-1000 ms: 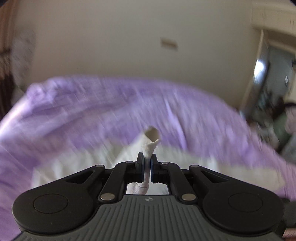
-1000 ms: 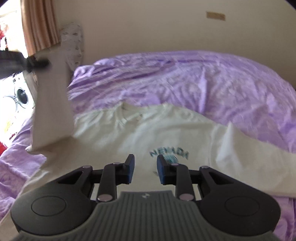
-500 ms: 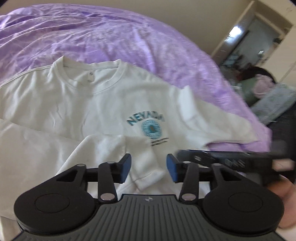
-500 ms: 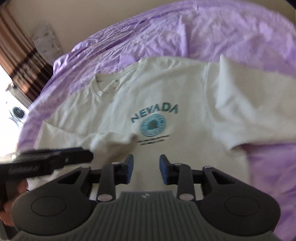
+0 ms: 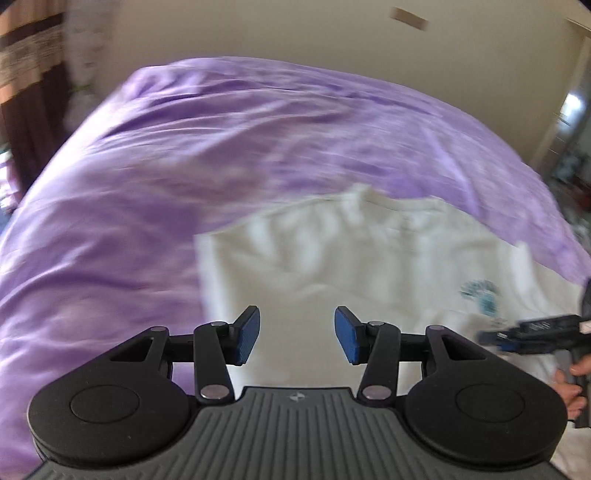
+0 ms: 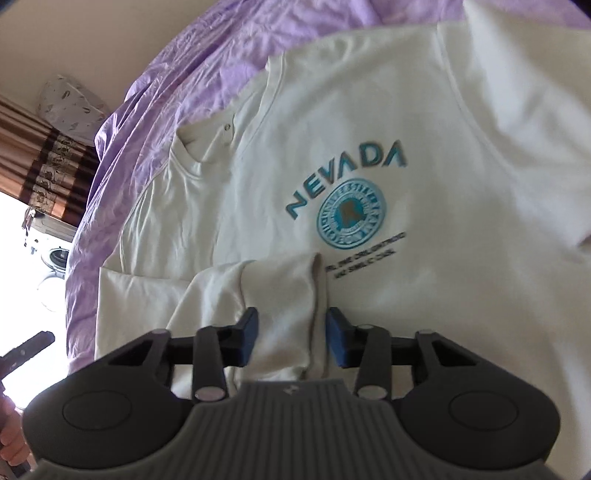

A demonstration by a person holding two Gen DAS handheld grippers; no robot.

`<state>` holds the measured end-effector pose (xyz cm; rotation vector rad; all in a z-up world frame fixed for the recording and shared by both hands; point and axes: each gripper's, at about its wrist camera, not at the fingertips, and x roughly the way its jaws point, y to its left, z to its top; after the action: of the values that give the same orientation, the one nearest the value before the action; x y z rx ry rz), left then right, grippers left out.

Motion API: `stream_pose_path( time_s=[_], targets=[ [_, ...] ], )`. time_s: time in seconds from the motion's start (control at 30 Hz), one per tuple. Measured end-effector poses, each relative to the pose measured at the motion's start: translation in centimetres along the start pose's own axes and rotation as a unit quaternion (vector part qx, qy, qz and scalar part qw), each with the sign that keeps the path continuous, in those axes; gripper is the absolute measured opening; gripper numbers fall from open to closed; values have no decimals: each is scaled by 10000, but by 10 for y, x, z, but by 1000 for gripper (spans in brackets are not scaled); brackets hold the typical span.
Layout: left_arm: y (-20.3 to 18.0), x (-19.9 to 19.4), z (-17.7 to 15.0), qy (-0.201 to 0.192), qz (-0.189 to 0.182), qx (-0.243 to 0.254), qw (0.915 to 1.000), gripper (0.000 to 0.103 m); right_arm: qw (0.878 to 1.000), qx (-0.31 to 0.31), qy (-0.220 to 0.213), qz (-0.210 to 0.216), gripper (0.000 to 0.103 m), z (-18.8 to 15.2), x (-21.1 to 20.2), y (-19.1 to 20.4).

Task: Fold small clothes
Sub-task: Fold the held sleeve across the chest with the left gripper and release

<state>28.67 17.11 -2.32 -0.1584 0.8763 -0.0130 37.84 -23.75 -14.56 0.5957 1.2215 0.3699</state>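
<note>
A cream sweatshirt (image 6: 424, 122) with a teal NEVADA print (image 6: 347, 177) lies face up on a purple bedspread (image 6: 192, 62). Its left sleeve (image 6: 258, 291) is folded across the chest, with the cuff (image 6: 319, 280) just below the print. My right gripper (image 6: 291, 339) is open and hovers low over that cuff. My left gripper (image 5: 297, 338) is open and empty above the sweatshirt's left edge (image 5: 332, 258), and the view is blurred. The right gripper also shows at the right of the left wrist view (image 5: 532, 334).
The purple bedspread (image 5: 184, 166) covers the whole bed. A beige wall (image 5: 258, 33) is behind it. A striped curtain (image 6: 48, 173) and a washing machine (image 6: 55, 254) are at the left. A doorway (image 5: 569, 122) is at the right.
My left gripper let go of the sleeve cuff, leaving the sleeve folded across the chest, then swung left over the shirt's edge. My right gripper moved down close to the cuff.
</note>
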Motion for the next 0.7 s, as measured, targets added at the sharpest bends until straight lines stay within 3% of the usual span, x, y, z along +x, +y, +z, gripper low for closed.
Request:
stream_pose_path(
  time_s=[0.03,0.07,0.17,0.3,0.37,0.5,0.57,0.7],
  targets=[
    [11,-3,0,-13,113,-94,9999,55,10000,10,21,10,16,0,4,1],
    [21,-3,-2,-25,219,-201,9996,55,10000,-31,9,-37,2,0,6,6],
    [49,-5,-3,-62,403,-493,9980,55,9983,-521,-200,-181,2,3,-2,34],
    [71,5,-5,-69,469,-905,9948,53,9842,-1608,-723,-147,1,14,-36,108],
    [74,11,-6,-56,427,-1050,9935,53,9732,-2054,-1033,52,1,21,-60,149],
    [73,19,-6,-76,334,-1027,9941,52,9390,-2764,-1997,451,1,38,-123,216],
    [69,22,-7,-74,264,-1013,9945,52,9318,-2722,-2361,442,1,50,-148,221],
    [64,32,-6,-79,113,-1102,9938,52,9431,-2320,-2376,-164,1,70,-157,180]
  ],
)
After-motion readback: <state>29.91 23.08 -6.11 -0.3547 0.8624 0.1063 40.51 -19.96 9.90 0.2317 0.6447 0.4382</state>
